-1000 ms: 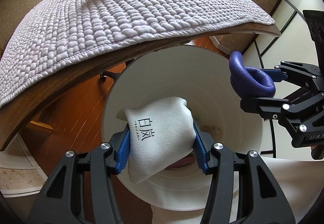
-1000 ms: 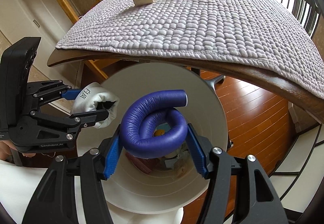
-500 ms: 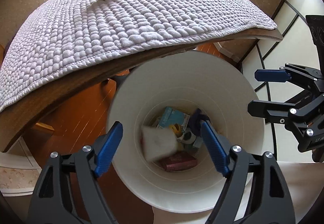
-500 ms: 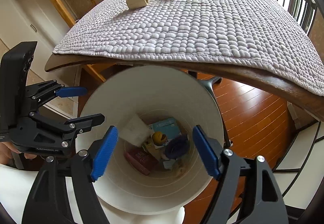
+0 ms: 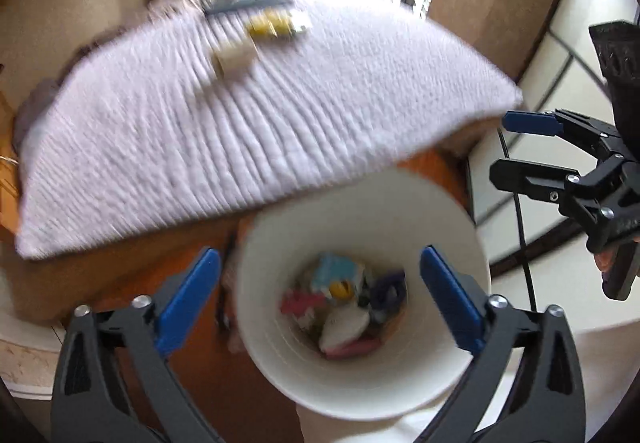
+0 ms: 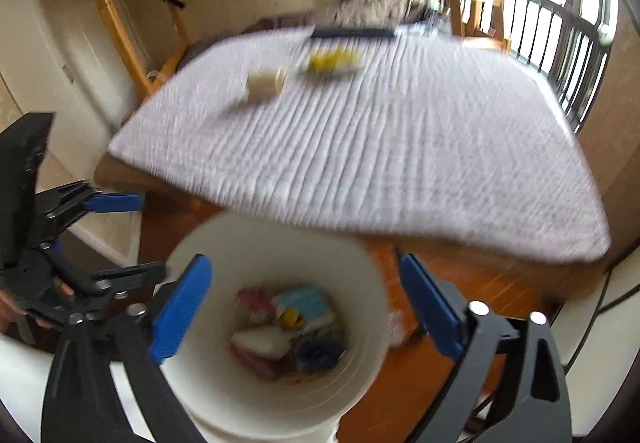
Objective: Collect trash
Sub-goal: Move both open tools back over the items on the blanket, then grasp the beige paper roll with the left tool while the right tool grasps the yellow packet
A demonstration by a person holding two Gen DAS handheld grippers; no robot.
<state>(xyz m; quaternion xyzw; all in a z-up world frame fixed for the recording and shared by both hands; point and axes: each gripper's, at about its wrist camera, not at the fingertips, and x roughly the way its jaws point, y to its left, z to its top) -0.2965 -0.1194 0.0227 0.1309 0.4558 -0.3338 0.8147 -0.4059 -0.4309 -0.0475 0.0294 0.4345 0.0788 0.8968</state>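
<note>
We see both tongs spread wide and empty above the white bin (image 5: 360, 227), jaws just opened: left gripper (image 5: 320, 291), right gripper (image 6: 306, 303). Dropped trash (image 6: 288, 331) lies at the bin's bottom. Beyond, a quilted grey cover (image 5: 240, 123) carries a cream roll (image 6: 265, 83) and yellow wrapper (image 6: 332, 61). Wooden floor (image 6: 460, 283) below.

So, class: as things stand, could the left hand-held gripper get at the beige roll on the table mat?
Probably yes: the left hand-held gripper is open and empty, and nothing stands between it and the beige roll on the mat.
</note>
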